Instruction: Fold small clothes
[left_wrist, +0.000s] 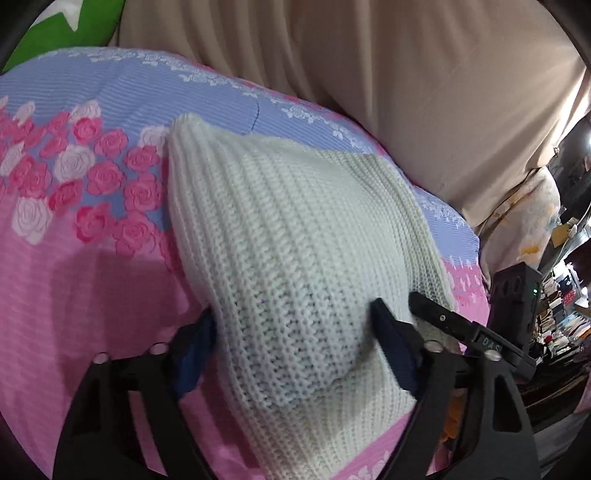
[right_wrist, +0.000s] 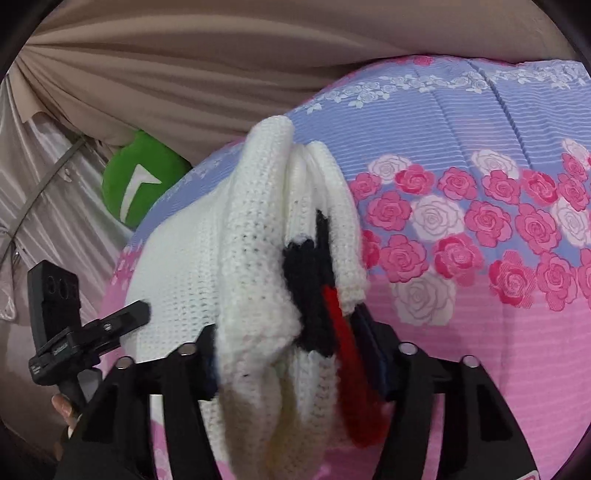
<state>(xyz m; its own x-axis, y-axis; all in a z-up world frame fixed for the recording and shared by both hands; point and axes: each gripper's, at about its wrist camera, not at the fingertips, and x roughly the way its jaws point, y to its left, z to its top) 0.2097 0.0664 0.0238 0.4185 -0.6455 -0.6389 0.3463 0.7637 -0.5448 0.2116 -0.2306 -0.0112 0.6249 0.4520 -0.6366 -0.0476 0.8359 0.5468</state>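
Bed with pink-and-lilac rose-print cover (right_wrist: 480, 314), beige pleated curtain (left_wrist: 406, 74) behind at 12 o'clock, green cushion (right_wrist: 140, 184) at 10 o'clock, cluttered shelves (left_wrist: 565, 314) at 3 o'clock.

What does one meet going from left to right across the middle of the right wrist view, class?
Grey satin drape → green cushion with a white arrow → white knitted garment with a black and red patch → pink and white roses printed on the bedspread.
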